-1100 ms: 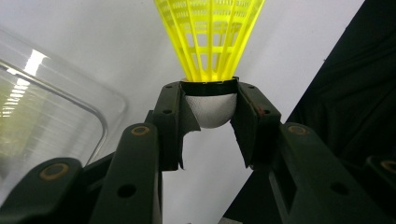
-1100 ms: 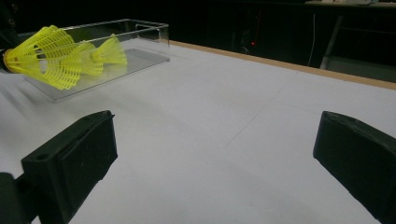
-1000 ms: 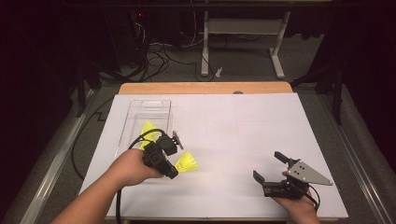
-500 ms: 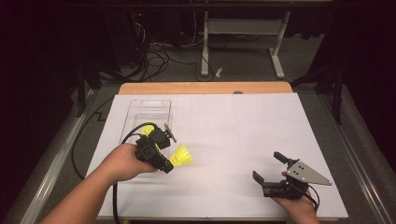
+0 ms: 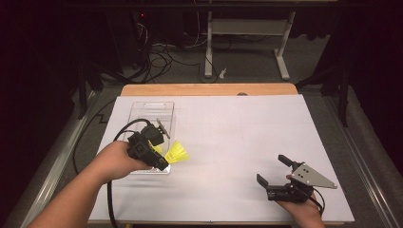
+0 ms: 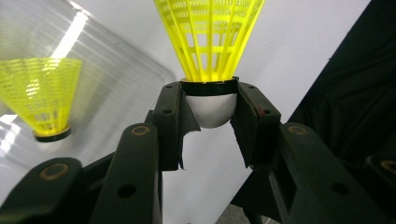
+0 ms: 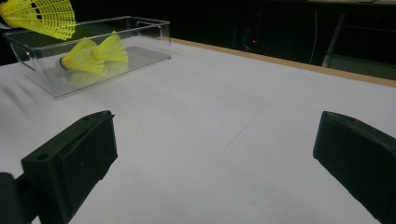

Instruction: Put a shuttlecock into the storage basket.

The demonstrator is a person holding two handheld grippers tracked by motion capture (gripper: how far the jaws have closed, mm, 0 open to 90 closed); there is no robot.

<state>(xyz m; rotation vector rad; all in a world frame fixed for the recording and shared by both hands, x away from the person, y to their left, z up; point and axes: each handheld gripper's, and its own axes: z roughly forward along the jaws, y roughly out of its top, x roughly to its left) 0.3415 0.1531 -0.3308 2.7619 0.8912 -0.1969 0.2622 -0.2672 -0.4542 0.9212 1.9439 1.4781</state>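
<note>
Glossy clear plastic tray (image 5: pixel 164 110); yellow plastic-mesh shuttlecock (image 6: pixel 210 37), matt white cork.

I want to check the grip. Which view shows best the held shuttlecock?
The left gripper view: the shuttlecock sits close, cork clamped between both jaws. The high view shows its skirt small; the right gripper view, far at a corner.

Lab, paper-covered table (image 5: pixel 247 123), floor cables (image 5: pixel 161 57)
</note>
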